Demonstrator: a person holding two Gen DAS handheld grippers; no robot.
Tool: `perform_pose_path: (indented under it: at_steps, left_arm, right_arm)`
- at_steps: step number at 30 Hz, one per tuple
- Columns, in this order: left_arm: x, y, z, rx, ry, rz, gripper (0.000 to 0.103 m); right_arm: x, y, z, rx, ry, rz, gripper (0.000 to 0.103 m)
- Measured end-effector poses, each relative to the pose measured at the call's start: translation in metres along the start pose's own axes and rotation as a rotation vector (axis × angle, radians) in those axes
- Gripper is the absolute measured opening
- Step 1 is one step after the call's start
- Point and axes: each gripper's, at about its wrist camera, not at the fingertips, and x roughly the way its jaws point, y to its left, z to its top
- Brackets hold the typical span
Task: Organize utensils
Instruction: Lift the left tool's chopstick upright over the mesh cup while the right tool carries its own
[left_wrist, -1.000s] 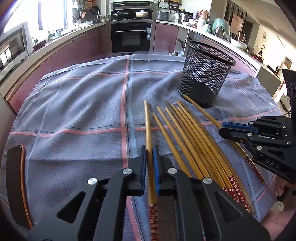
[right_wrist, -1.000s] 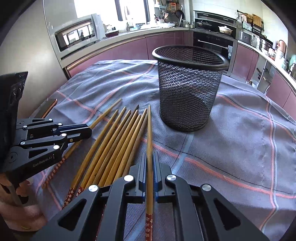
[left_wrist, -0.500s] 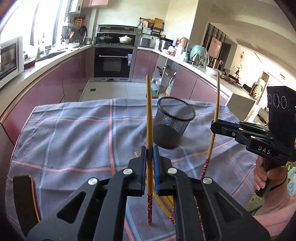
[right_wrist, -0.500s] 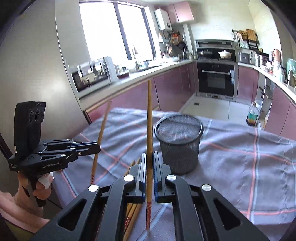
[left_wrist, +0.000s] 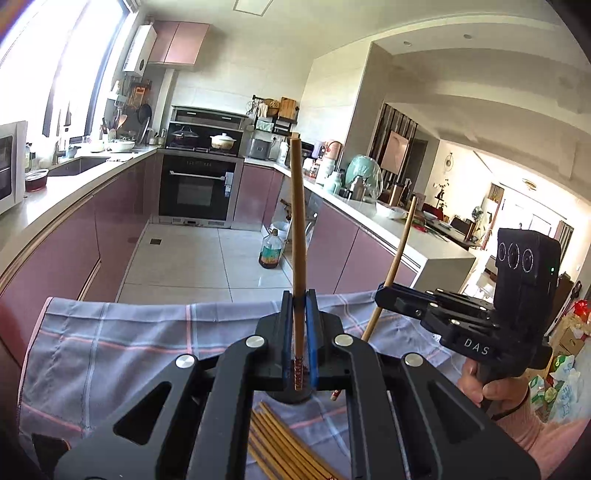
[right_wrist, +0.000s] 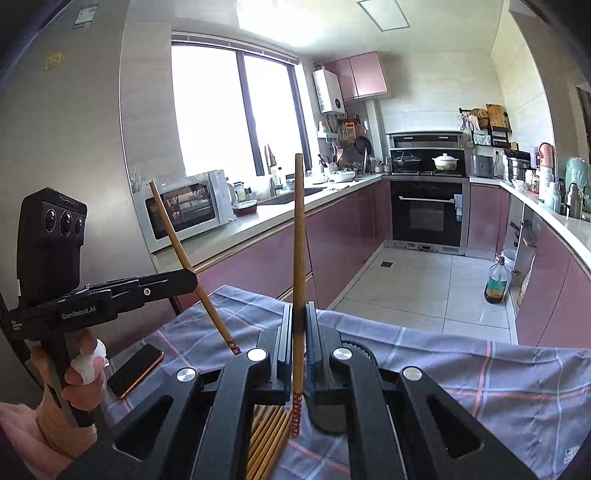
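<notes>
Above the checked tablecloth (left_wrist: 110, 343), the left gripper (left_wrist: 299, 317) pinched one bamboo chopstick (left_wrist: 297, 229) upright, patterned end down. The right gripper (right_wrist: 299, 328) clamped a second chopstick (right_wrist: 298, 258) the same way, while the remaining chopsticks (left_wrist: 284, 446) lay bunched on the cloth near a black mesh holder (right_wrist: 356, 349) and a phone (right_wrist: 136, 369).

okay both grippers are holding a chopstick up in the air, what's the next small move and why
Probably lower both toward the mesh cup, patterned ends first. The left gripper and right gripper each clamp one chopstick upright, and the cup sits just below them, mostly hidden.
</notes>
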Motion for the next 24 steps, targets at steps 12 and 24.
perform_pose_path:
  at_steps: [12,24]
  left_arm:
    - [0.052,-0.028,0.03,0.053,0.112,0.009,0.008]
    - [0.139,-0.013,-0.015,0.082,0.301,0.037,0.008]
  right_arm:
    - [0.032,-0.027,0.02,0.01,-0.005,-0.051,0.005]
    - [0.086,-0.038,-0.015,0.036,0.228,-0.061,0.005]
